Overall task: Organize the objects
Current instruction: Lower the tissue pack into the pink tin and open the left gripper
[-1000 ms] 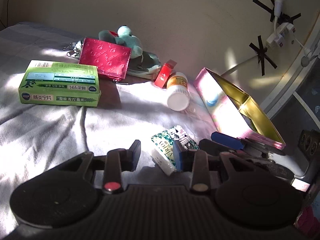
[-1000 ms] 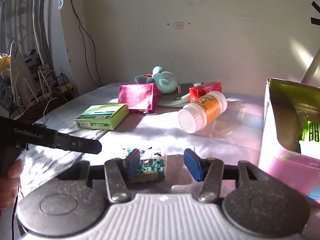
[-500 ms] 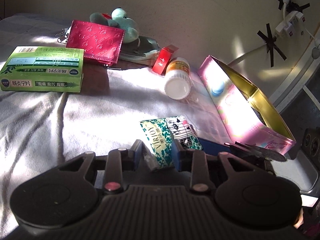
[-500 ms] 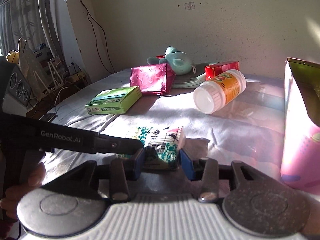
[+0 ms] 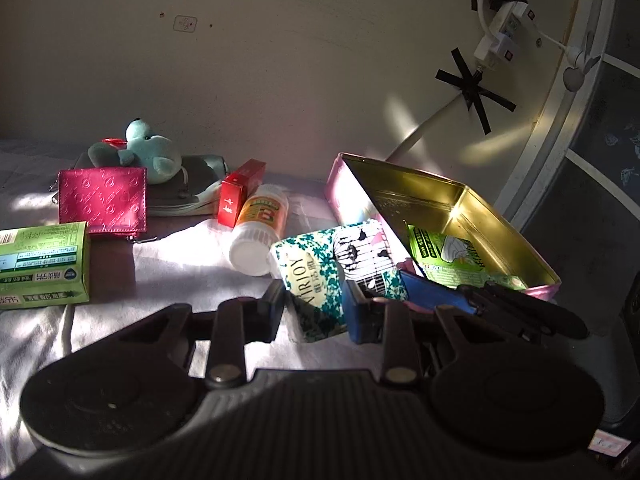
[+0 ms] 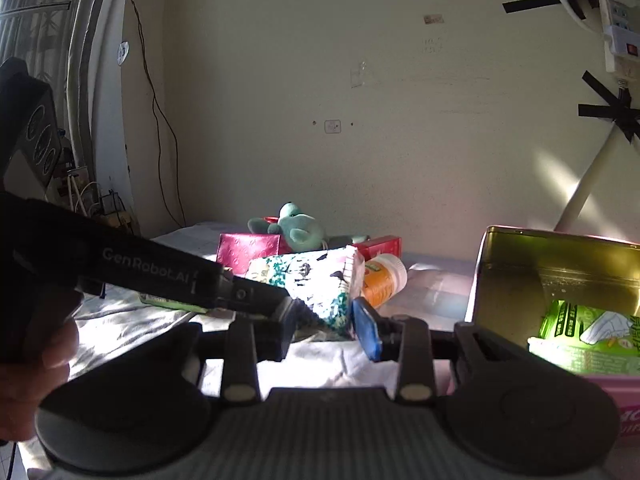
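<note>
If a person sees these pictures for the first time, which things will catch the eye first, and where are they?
In the middle, the teal patterned packet is lifted off the white cloth, gripped by both the left gripper and the right gripper. To its right stands the open pink tin with a shiny gold inside, holding a green packet. Further back near the wall lie a white bottle, a red wallet and a teal plush toy.

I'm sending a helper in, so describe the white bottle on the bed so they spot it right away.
Find the open pink tin on the white bedsheet. Just left of it lies the white bottle, on its side beside a red box. Only it has an orange label and white cap.
</note>
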Motion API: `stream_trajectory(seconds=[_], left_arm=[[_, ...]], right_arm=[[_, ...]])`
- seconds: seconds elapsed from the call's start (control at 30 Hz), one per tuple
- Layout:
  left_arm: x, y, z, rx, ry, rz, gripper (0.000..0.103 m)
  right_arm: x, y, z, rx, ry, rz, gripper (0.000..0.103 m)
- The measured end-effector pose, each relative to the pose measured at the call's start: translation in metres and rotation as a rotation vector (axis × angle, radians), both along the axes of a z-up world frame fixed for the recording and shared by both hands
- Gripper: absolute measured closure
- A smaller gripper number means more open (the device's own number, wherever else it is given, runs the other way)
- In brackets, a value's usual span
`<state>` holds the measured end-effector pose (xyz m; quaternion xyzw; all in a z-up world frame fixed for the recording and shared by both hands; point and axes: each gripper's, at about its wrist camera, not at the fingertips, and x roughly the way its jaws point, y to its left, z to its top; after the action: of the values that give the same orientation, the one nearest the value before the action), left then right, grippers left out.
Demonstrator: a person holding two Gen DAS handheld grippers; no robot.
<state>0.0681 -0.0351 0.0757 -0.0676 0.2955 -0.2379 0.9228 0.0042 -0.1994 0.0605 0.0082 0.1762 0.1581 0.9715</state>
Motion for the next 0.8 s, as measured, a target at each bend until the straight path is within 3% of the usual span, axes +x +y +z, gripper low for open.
stream_trajectory(seconds=[0.17, 0.43, 0.6, 0.67, 0.8], left_arm=[[0.006, -0.052, 0.017, 0.012, -0.076, -0.103, 0.07], [0.034, -0.139, 0.013, 0.051, -0.116, -0.213, 0.07], [0.059, -0.178, 0.001, 0.051, -0.14, -0.225, 0.07], [0.069, -0.193, -0.007, 0.083, -0.136, -0.194, 0.069], [0.084, -0.206, -0.019, 0.159, -0.121, -0.125, 0.068]], right_arm=[[-0.009, -0.037, 0.014, -0.018, -0.083, -0.122, 0.071], [0.013, -0.11, 0.012, 0.016, -0.076, -0.299, 0.071], [0.036, -0.139, 0.002, 0.025, -0.09, -0.404, 0.068], [0.044, -0.147, -0.008, 0.021, -0.087, -0.453, 0.056], [0.043, -0.156, -0.015, -0.031, -0.099, -0.519, 0.055]])
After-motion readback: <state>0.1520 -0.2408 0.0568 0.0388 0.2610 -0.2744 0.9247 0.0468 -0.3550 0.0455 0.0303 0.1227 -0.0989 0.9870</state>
